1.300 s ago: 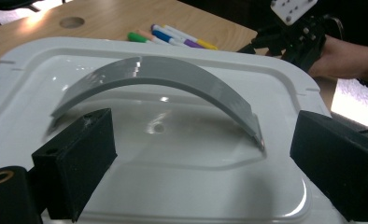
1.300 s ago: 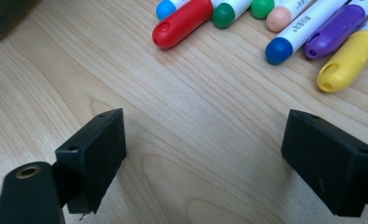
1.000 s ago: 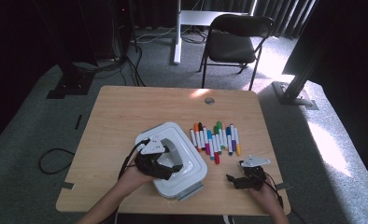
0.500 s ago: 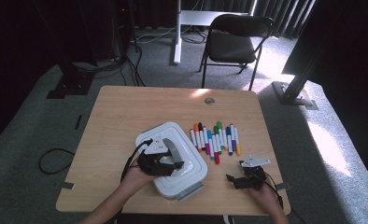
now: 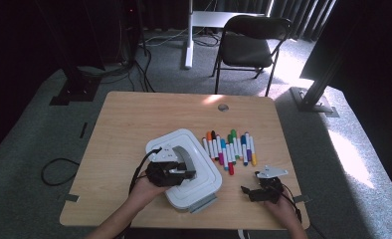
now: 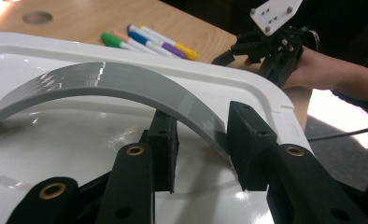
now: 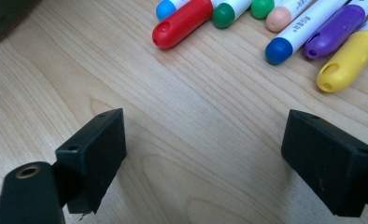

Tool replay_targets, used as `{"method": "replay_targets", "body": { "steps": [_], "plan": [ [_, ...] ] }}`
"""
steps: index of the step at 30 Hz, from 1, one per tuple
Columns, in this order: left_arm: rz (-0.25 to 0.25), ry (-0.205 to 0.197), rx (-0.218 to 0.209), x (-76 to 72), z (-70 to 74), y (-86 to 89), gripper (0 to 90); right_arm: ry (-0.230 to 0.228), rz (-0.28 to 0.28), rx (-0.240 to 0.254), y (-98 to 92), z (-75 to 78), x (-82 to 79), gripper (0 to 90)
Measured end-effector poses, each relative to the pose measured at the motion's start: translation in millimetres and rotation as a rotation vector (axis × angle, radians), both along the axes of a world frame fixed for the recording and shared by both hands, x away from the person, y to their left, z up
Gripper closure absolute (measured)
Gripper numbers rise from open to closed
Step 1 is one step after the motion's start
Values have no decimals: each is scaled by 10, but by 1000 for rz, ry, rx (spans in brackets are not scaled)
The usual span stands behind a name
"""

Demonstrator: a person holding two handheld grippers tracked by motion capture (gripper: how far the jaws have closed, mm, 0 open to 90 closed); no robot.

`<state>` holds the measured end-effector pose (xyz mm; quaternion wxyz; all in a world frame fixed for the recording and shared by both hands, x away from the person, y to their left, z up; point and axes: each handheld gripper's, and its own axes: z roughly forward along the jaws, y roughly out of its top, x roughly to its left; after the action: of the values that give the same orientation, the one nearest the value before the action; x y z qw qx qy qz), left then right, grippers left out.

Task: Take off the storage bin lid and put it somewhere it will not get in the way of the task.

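A white box (image 5: 204,172) with a grey arched handle (image 6: 102,81) on its lid sits at the table's front middle. My left gripper (image 5: 170,172) rests on the lid. Its two jaws stand on either side of the handle's near end and press against it (image 6: 203,126). Several coloured markers (image 5: 229,148) lie in a row to the right of the box. My right gripper (image 5: 262,191) hovers low over bare wood near the front right edge. It is open and empty (image 7: 203,140), with the marker caps (image 7: 182,21) just beyond its jaws.
The wooden table (image 5: 134,124) is bare at the back and left, with a cable hole (image 5: 223,107) near the far edge. A black chair (image 5: 251,47) stands on the carpet behind the table. Cables trail on the floor at left.
Almost nothing: my left gripper stays on the box handle, shifted only slightly. The right gripper holds still.
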<state>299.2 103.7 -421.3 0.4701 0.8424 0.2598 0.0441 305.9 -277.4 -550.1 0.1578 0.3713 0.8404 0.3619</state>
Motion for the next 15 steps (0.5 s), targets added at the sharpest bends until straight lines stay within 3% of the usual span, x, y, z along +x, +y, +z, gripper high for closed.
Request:
{"method": "replay_targets", "body": {
  "steps": [15],
  "plan": [
    [-13, -3, -22, -66, 50, 53, 714, 0, 0, 0, 0, 0, 0, 136]
  ]
}}
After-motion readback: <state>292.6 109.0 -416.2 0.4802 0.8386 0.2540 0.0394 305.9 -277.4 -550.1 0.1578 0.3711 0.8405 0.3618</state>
